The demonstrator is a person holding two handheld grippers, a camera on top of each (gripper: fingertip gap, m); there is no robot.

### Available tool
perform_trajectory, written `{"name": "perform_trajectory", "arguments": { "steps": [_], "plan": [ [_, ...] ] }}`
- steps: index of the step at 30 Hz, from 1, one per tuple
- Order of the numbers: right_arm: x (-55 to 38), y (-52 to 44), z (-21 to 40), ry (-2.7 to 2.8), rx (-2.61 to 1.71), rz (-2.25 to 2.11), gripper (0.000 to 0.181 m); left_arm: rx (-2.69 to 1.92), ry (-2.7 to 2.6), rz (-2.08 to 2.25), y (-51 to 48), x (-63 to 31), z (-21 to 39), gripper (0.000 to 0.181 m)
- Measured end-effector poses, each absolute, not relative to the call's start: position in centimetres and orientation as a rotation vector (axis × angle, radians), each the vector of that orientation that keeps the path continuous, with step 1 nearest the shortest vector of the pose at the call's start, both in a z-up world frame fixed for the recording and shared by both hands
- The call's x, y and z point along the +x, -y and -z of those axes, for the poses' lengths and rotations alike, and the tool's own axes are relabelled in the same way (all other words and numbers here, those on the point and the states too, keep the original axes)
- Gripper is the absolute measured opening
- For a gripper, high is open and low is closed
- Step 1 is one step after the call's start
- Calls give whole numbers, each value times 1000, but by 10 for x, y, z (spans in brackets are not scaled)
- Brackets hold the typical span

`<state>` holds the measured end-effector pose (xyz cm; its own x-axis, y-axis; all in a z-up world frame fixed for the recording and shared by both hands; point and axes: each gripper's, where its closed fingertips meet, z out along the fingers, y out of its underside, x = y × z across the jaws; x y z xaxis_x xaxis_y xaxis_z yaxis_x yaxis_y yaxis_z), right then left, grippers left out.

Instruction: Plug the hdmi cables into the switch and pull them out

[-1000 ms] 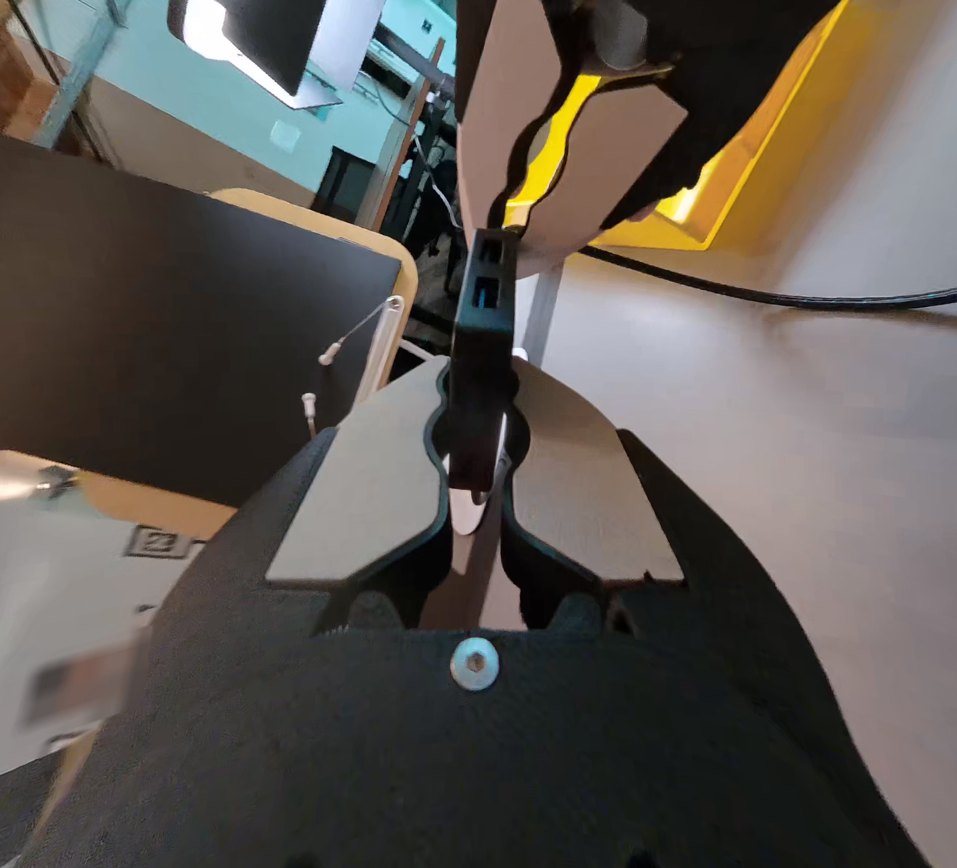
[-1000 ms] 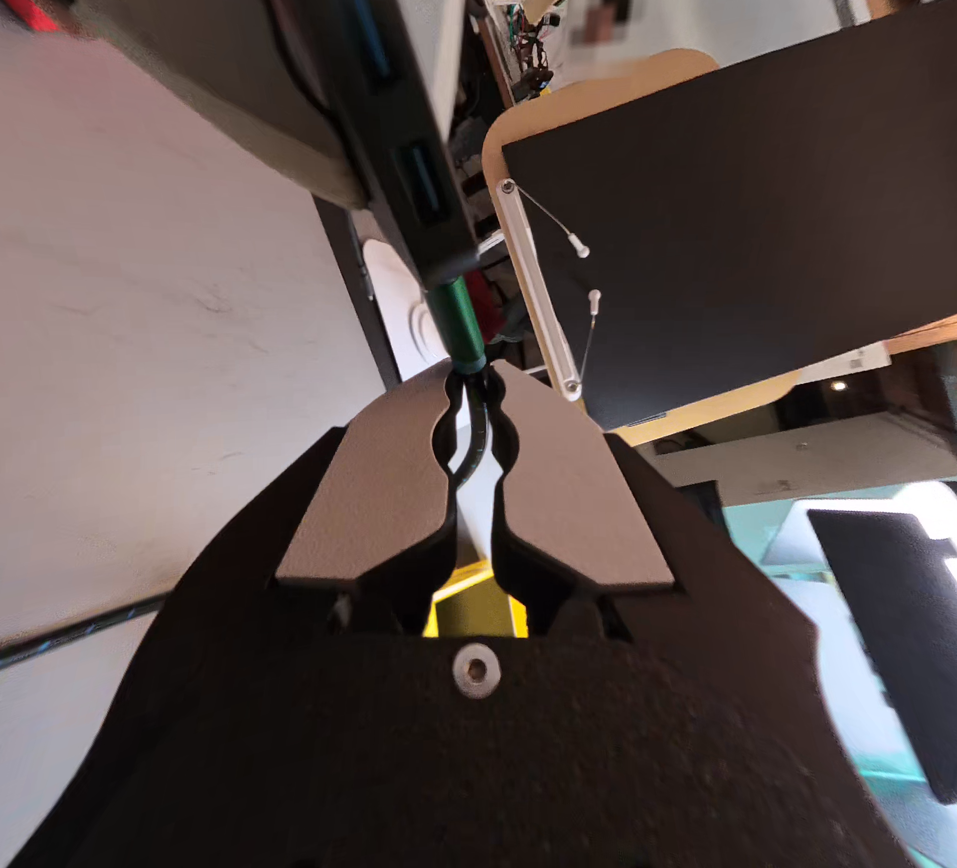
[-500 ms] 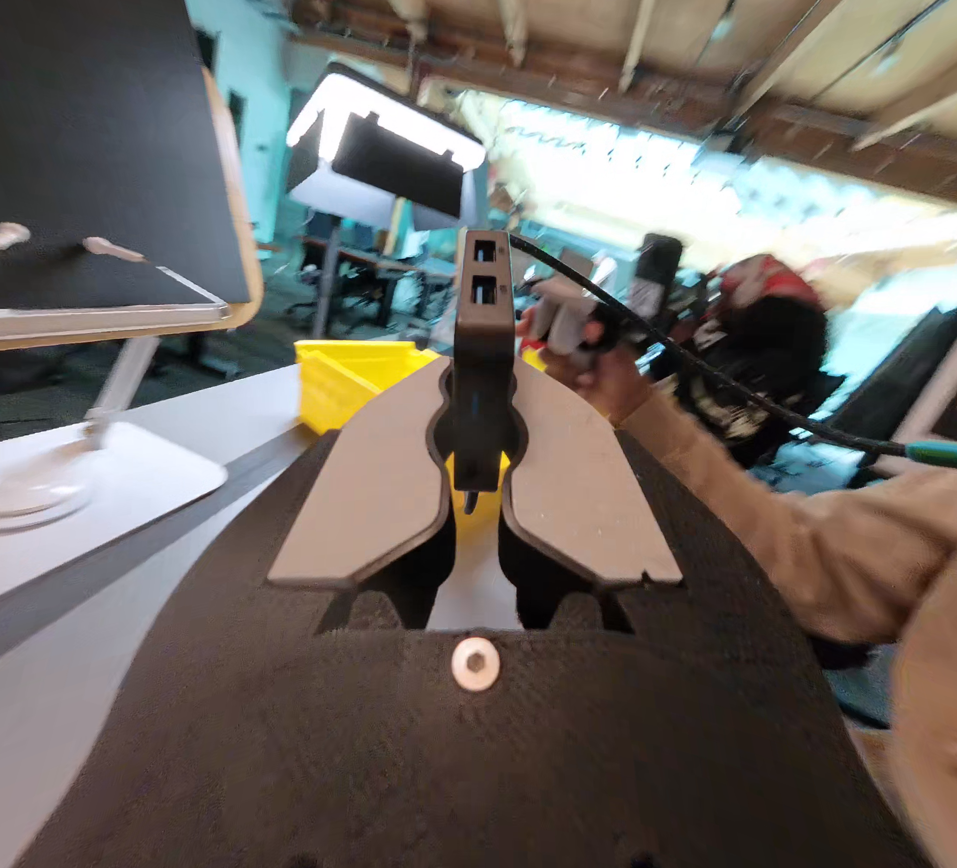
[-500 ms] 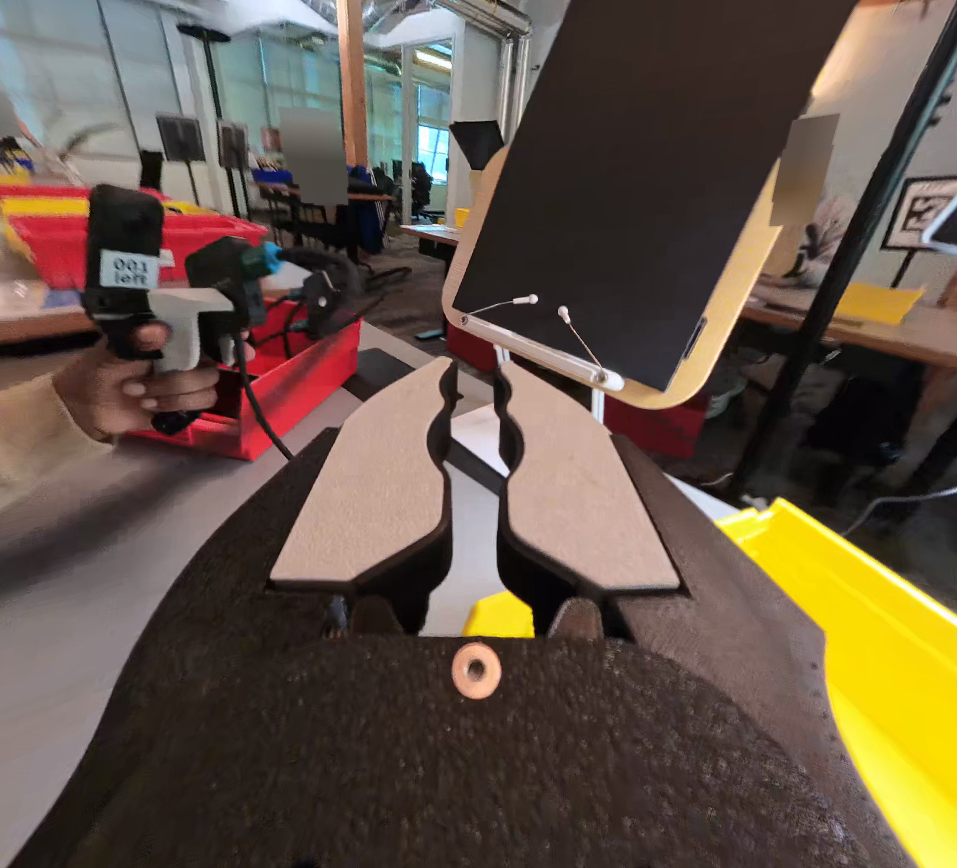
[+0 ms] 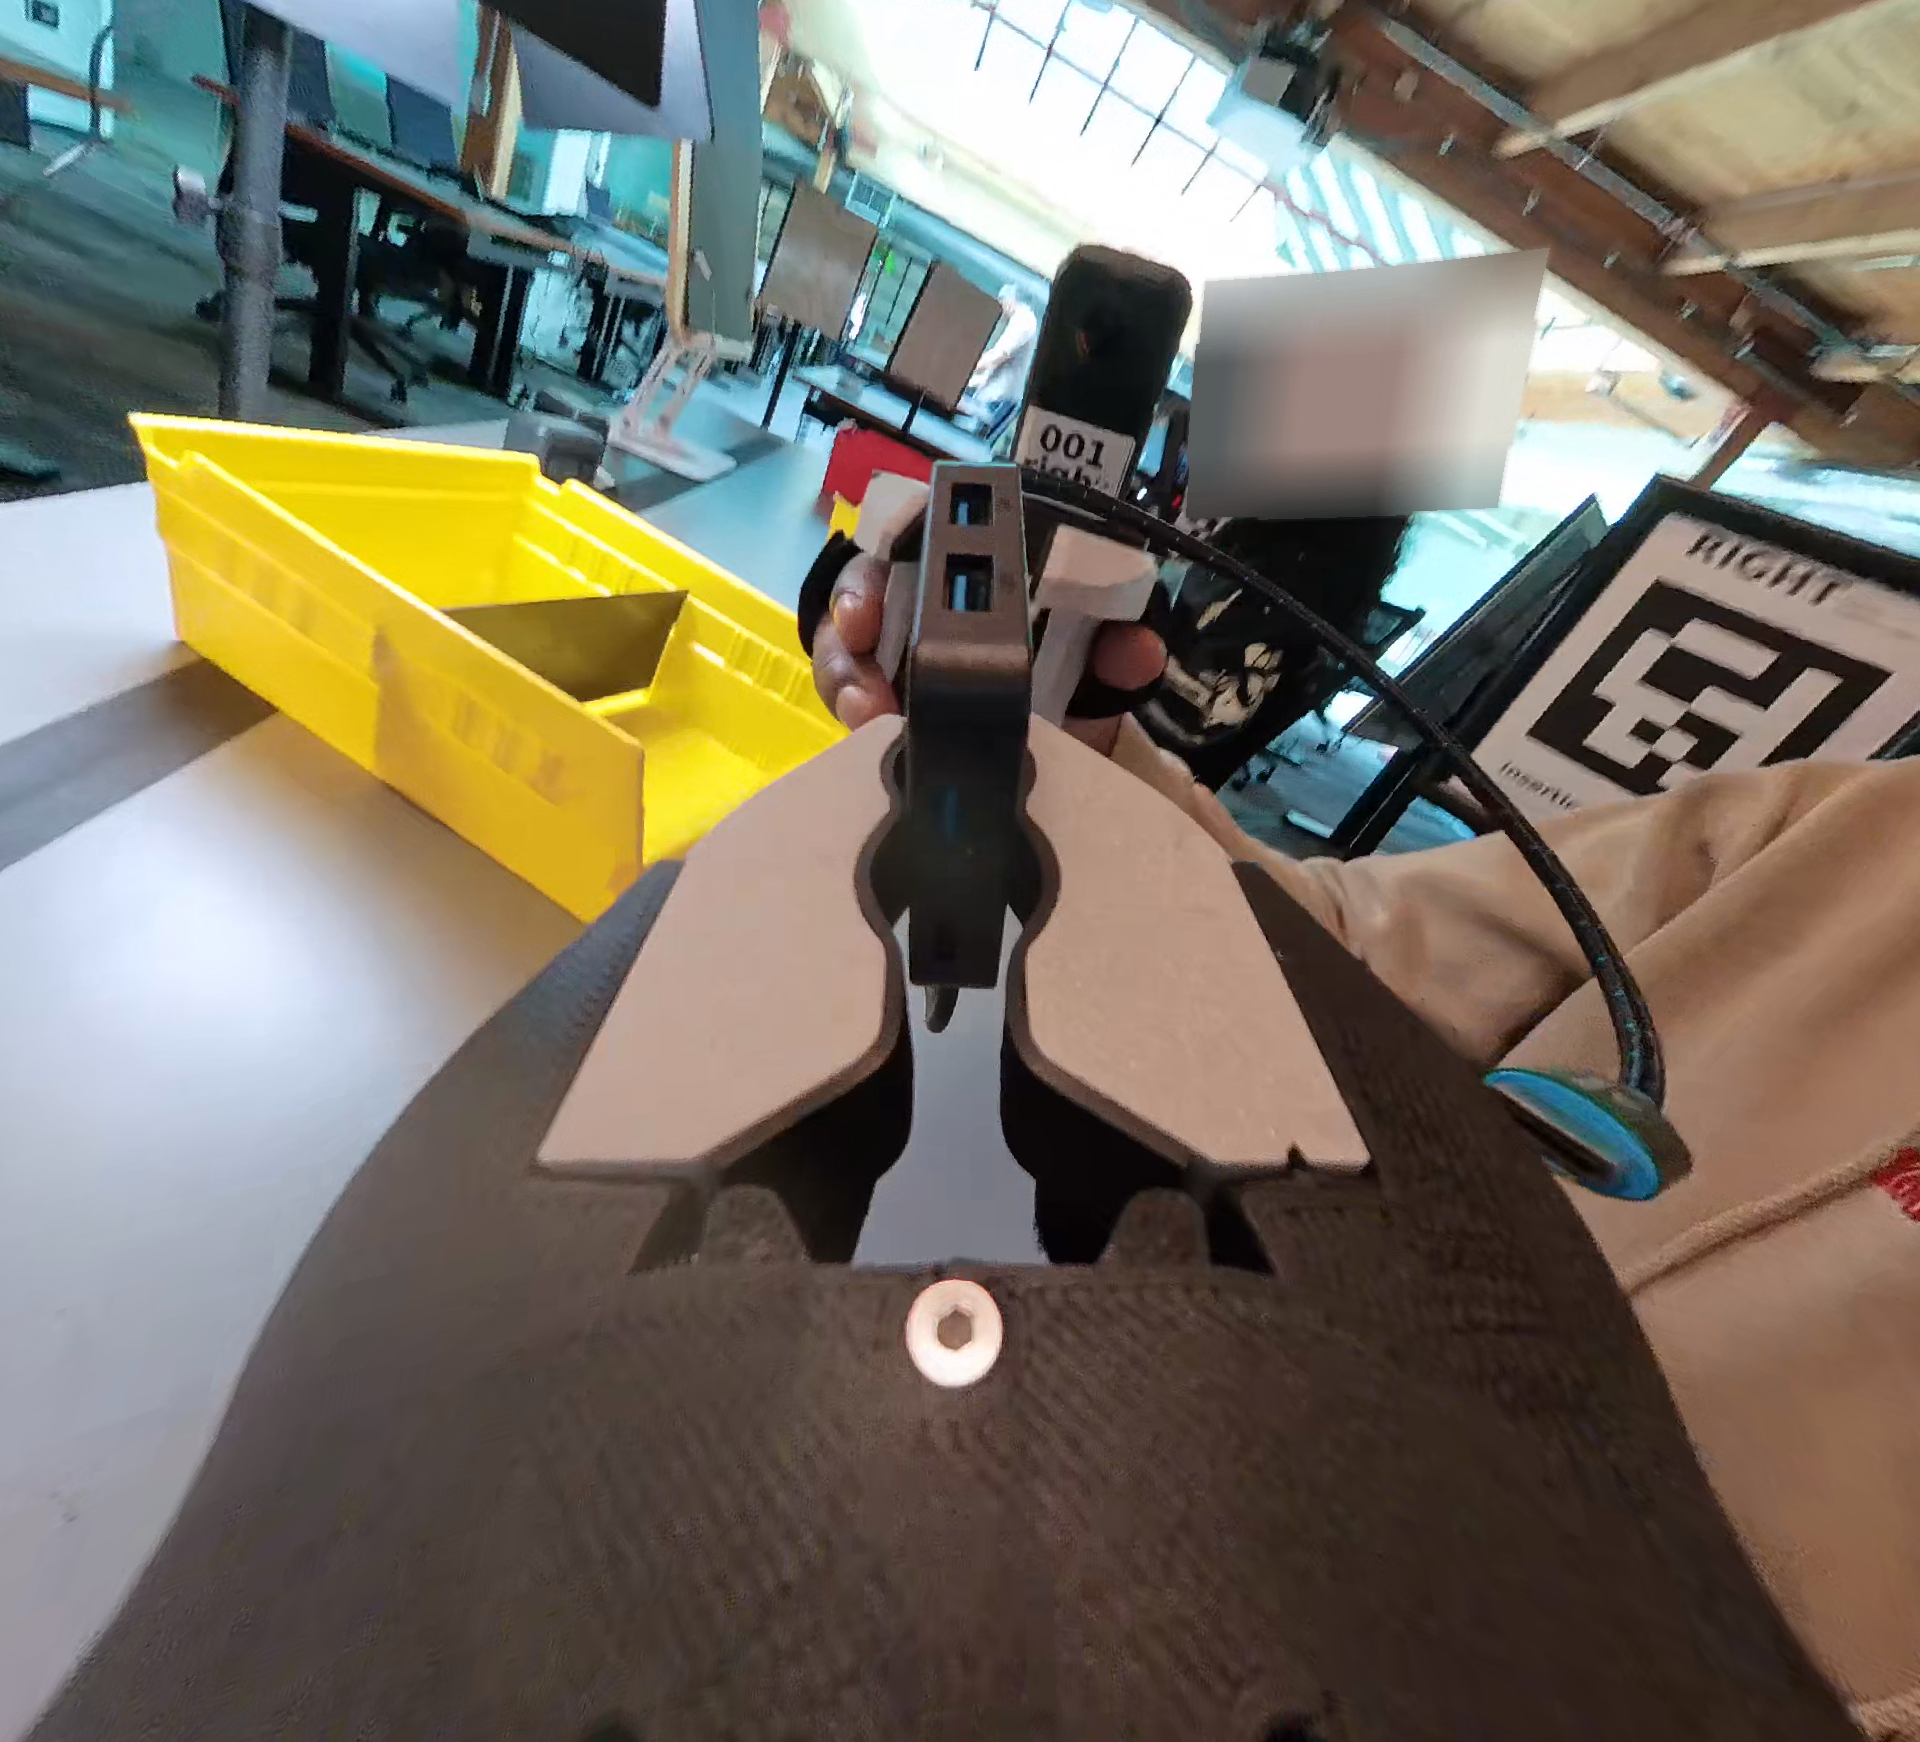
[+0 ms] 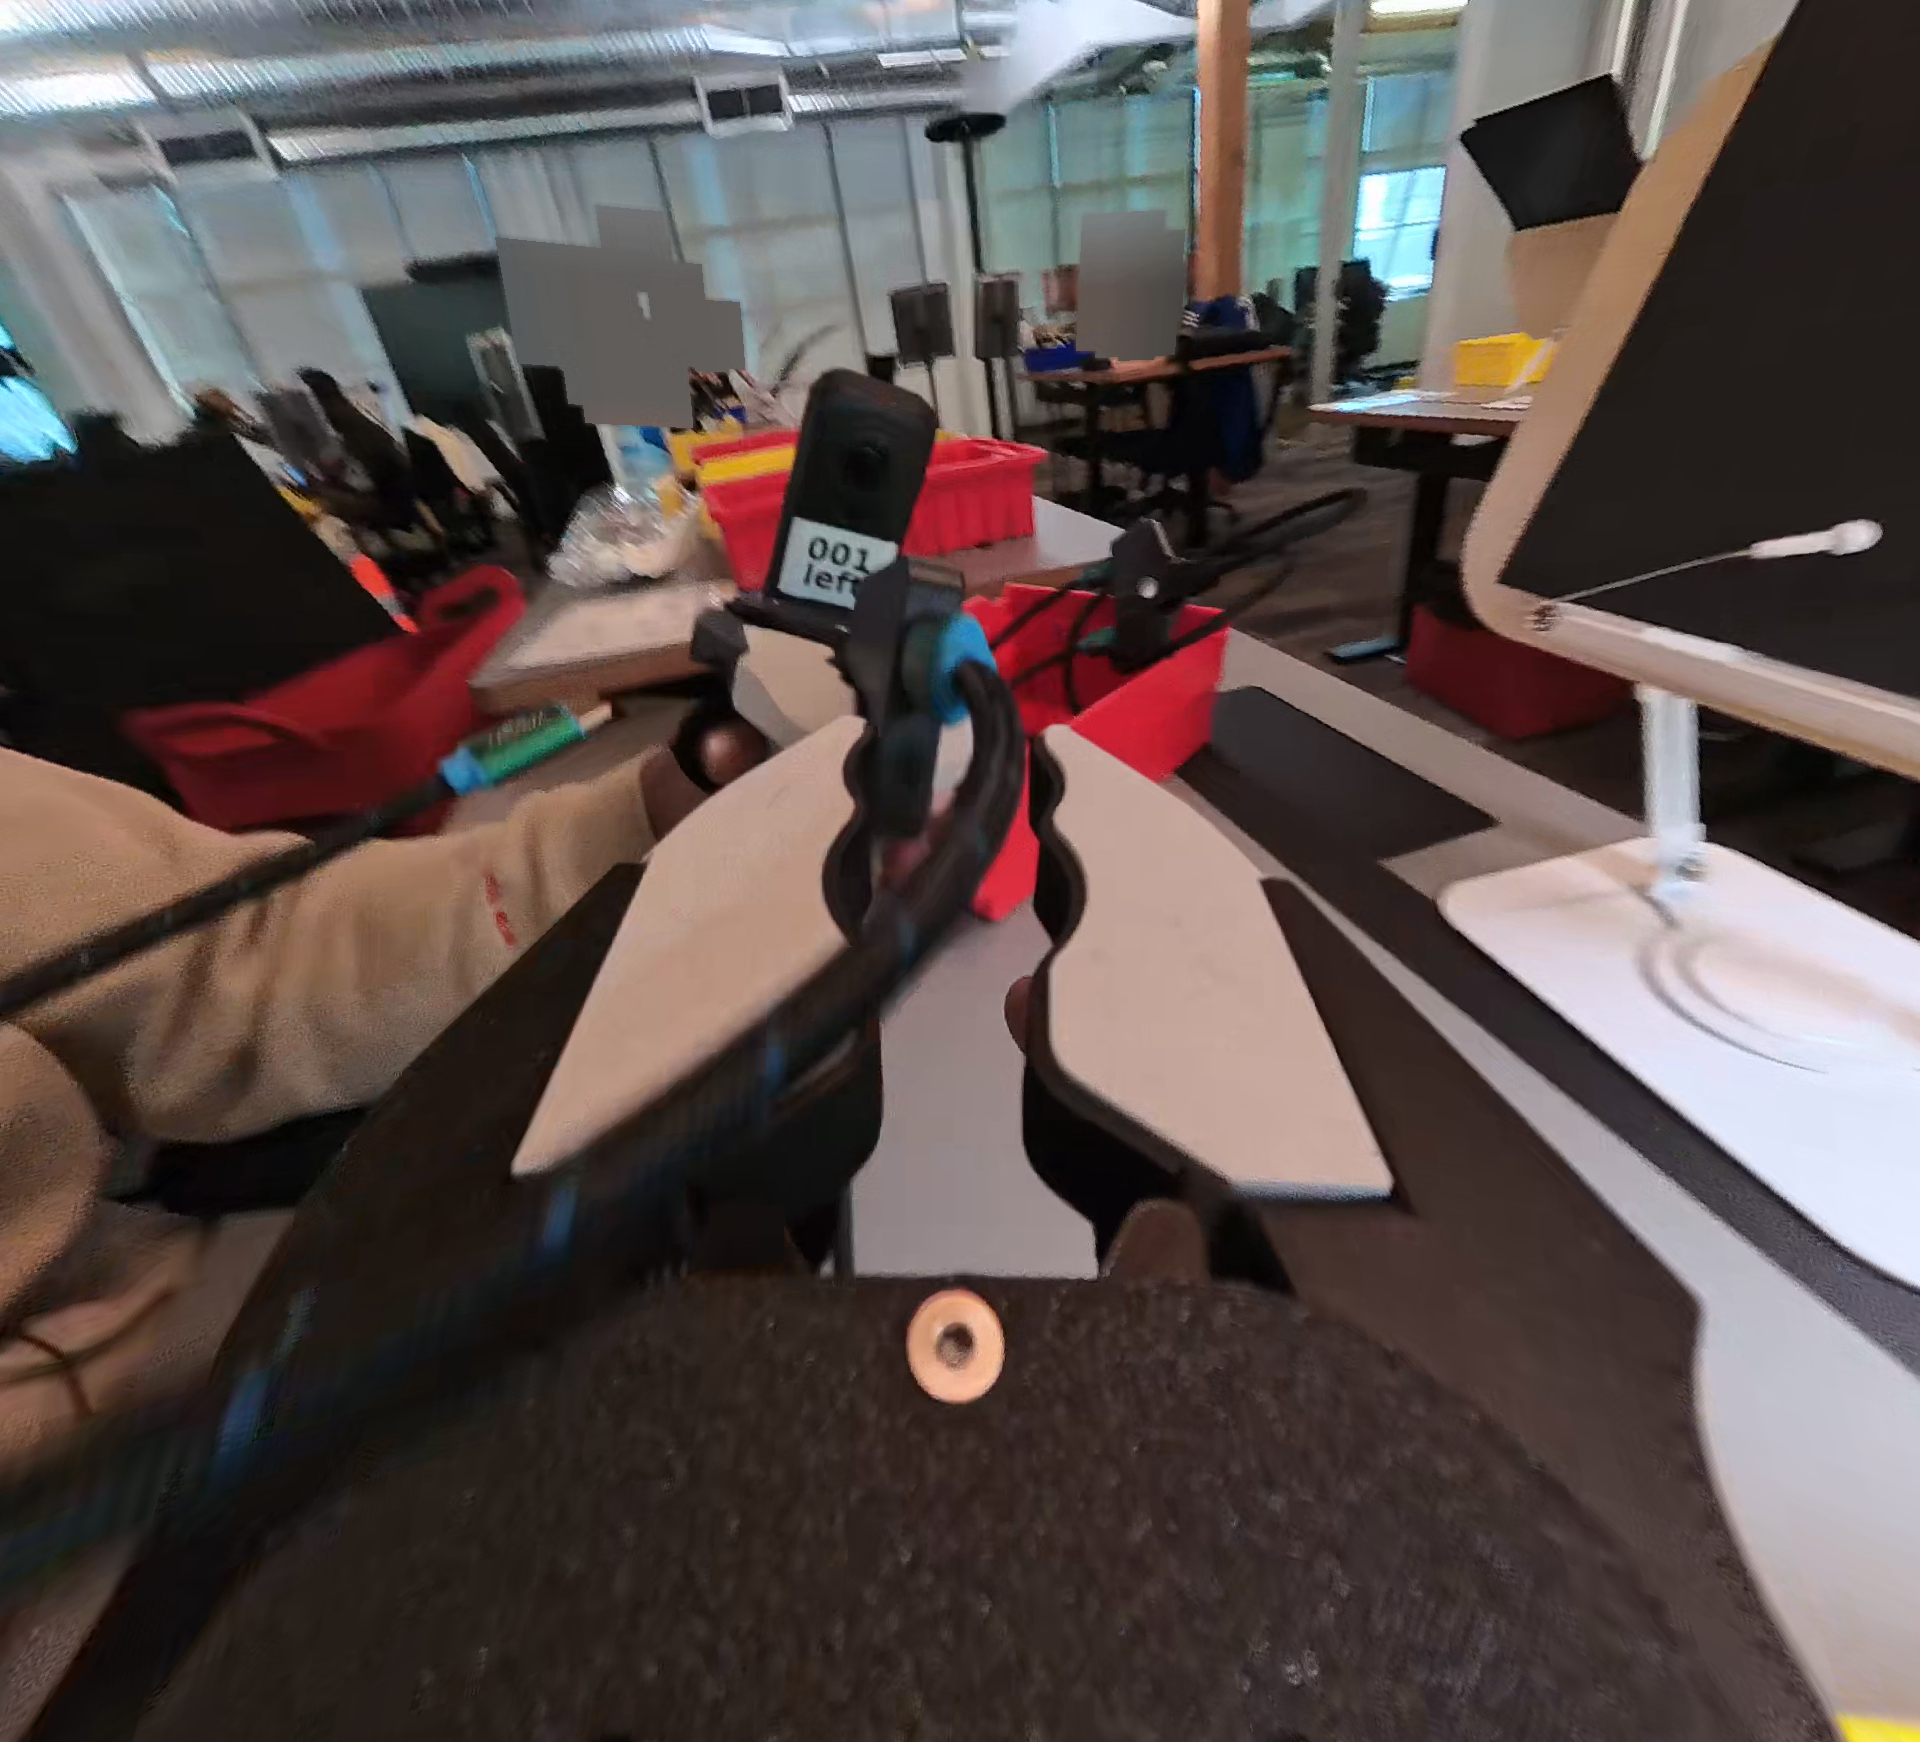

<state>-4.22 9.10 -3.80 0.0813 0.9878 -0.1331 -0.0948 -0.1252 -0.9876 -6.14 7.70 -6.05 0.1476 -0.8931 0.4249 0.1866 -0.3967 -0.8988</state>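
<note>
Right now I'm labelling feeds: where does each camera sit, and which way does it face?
Left wrist view: on the left claw, facing past the clamped switch to the yellow bin and the person's right hand.
Right wrist view: on the right claw, open, facing the red bin and beige sleeve; the cable crosses one finger.
Shared: switch and cable; the views face each other.

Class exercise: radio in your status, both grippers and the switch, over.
Left gripper shut on the switch, held upright. Right gripper open, black cable looped loose between its fingers. Switch's two top ports empty. Nothing blocking.
</note>
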Motion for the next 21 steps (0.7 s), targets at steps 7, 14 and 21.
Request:
{"name": "perform_trajectory", "arguments": {
  "steps": [7, 14, 21],
  "plan": [
    [-47, -87, 41, 967, -1236, -1444, 15, -1596, -808, 1331, -71, -55, 70, 14],
    [-50, -79, 41, 974, -1198, -1545, 13, -1647, -882, 1294, -64, -51, 75, 14],
    [-50, -64, 39, 1066, -1149, -1558, 11, -1499, -847, 1309, -59, -52, 51, 16]
  ]
}}
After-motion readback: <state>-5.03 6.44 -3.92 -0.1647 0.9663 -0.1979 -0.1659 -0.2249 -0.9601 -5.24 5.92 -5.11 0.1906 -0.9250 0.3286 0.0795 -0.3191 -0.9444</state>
